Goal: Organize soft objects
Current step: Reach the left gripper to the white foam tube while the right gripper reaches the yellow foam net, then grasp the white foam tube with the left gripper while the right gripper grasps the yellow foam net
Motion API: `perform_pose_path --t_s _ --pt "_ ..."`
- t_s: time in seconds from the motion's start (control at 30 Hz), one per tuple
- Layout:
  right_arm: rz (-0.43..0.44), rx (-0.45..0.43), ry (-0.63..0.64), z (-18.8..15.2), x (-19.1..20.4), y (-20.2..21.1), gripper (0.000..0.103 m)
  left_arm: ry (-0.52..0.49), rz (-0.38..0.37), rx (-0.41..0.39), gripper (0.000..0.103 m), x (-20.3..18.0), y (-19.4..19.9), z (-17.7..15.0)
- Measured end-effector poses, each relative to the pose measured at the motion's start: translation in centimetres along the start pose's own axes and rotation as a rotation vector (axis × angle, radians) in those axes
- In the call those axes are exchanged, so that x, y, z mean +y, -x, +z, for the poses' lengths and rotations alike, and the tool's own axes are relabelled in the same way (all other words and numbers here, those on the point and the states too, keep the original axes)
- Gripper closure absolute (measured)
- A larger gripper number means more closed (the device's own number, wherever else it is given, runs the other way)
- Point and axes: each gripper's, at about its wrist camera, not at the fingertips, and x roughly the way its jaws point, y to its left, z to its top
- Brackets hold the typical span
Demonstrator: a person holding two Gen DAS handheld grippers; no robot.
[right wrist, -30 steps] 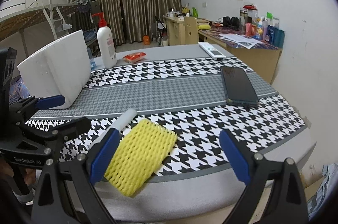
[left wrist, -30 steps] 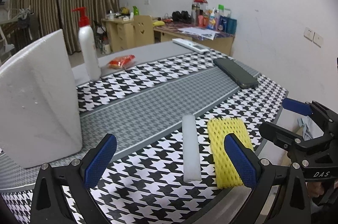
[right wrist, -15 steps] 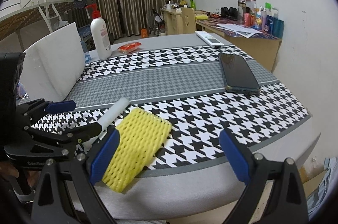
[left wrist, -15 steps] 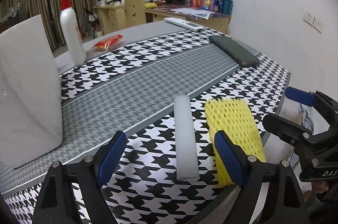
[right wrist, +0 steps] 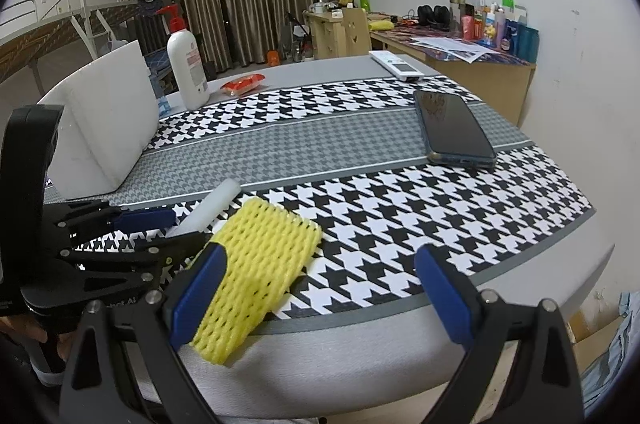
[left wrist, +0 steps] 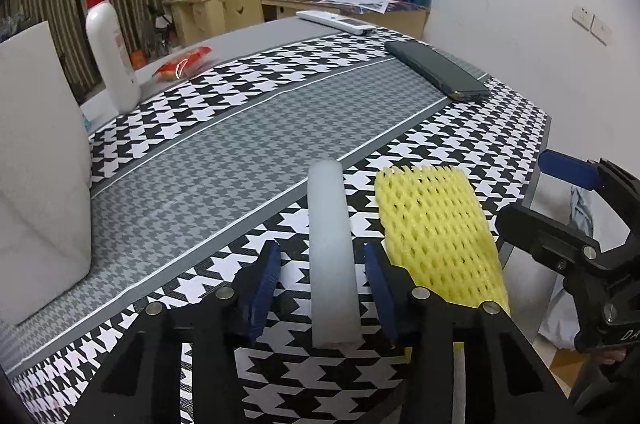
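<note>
The left gripper [left wrist: 322, 288] sits low over the near edge of the table [left wrist: 256, 152], its jaws closing around the near end of the white foam rod [left wrist: 330, 248]; the rod lies between the blue pads [left wrist: 266, 284], which stand just beside it with a sliver of cloth showing on either side, so they are not pressing on it. The rod lies flat on the houndstooth cloth, running from the near edge toward the grey middle band. Just beside it, toward the right edge, lies the yellow foam net [left wrist: 436, 236], its near end hanging over the table's near edge. The right gripper [right wrist: 316, 288] hovers off that near edge with its jaws wide and nothing between them; its left pad overlaps the net in the right wrist view, though whether they touch I cannot tell. Further out, a white foam block [left wrist: 36, 168] stands at the left edge, a pump bottle [left wrist: 110, 52] behind it, a red packet [left wrist: 184, 64] near the far edge, a phone [left wrist: 436, 70] toward the right edge and a remote [left wrist: 336, 22] at the far edge.
</note>
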Motion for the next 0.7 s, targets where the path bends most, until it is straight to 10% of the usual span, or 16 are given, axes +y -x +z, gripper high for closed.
perform_pose_path --t_s 0.13,0.7 --pt "0.003 -0.001 -0.001 0.0 0.0 0.0 0.006 -0.015 0.008 0.0 0.079 -0.6 -0.1 0.1" --pt "0.042 0.03 0.034 0.0 1.9 -1.1 0.006 0.021 -0.016 -0.094 0.087 0.9 2.7 0.1"
